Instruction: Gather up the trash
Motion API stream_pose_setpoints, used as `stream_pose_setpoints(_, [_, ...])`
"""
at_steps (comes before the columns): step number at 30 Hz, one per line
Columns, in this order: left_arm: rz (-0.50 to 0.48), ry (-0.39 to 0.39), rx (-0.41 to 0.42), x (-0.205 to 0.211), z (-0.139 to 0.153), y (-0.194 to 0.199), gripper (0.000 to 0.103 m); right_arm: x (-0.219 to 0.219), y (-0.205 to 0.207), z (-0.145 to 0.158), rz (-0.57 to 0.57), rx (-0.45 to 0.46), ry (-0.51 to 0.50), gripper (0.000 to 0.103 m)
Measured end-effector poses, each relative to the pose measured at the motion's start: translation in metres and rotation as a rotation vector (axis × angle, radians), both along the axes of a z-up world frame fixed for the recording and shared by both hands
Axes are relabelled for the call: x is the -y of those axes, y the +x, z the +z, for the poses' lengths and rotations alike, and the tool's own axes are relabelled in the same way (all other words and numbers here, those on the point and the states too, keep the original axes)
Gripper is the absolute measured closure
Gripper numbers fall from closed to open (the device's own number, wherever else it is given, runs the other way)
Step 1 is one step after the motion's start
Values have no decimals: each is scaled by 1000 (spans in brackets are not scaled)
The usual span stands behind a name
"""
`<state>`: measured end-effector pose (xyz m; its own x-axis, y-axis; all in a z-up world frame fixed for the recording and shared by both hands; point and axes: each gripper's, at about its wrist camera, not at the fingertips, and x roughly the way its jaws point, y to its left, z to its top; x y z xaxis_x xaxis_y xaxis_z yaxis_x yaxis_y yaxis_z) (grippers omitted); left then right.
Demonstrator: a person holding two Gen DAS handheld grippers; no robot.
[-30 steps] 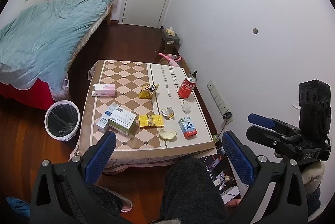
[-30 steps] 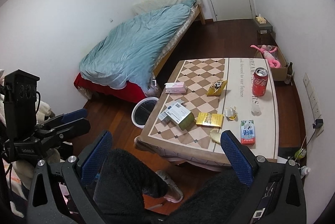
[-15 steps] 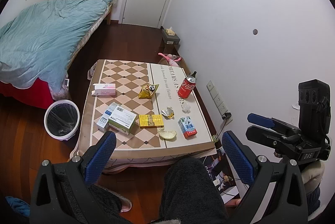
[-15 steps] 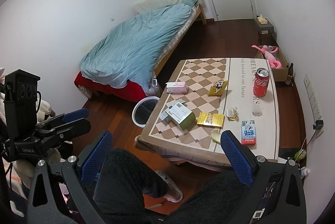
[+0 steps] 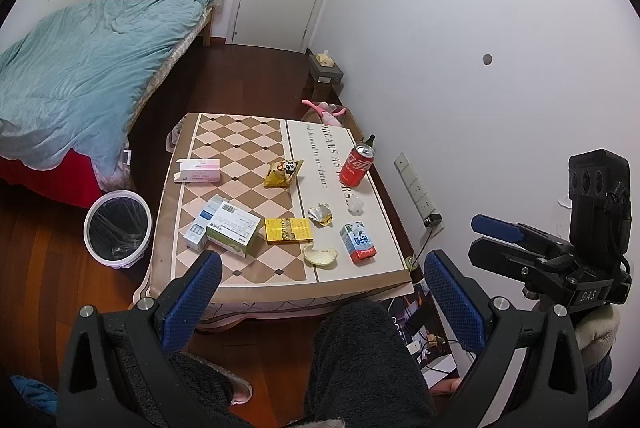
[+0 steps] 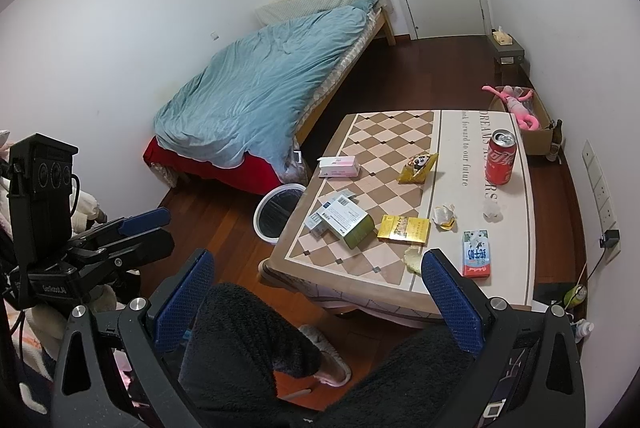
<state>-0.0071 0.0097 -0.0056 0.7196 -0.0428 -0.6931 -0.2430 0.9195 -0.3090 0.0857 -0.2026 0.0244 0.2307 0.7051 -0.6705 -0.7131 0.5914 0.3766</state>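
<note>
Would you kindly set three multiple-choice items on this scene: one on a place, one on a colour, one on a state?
1. Where is the round white bin?
A. On the floor between table and bed
B. On the table
C. By the door

2. What colour is the upright drink can?
A. Green
B. Red
C. Blue

3. How are both tongs?
A. Shut on a box
B. Shut on the can
C. Open, holding nothing

Key: A, the round white bin stands on the floor beside the patterned table; B, the upright drink can is red; C, the left tongs and right tongs gape with nothing between.
</note>
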Motion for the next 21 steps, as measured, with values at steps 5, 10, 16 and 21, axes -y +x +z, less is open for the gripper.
stream_pose_setpoints(5, [-1,-1,0,1,0,1,0,-2,-1,0,2,1,0,0])
stream_pose_setpoints(10, [1,0,-1,1,0,1,0,0,0,0,2,0,0,0])
stream_pose_setpoints(16, [0,2,-1,1,0,3,0,-4,0,0,13,2,4,0])
stream_pose_setpoints(21, [1,4,-1,-1,0,2,0,-3,-1,-1,18,2,11,0])
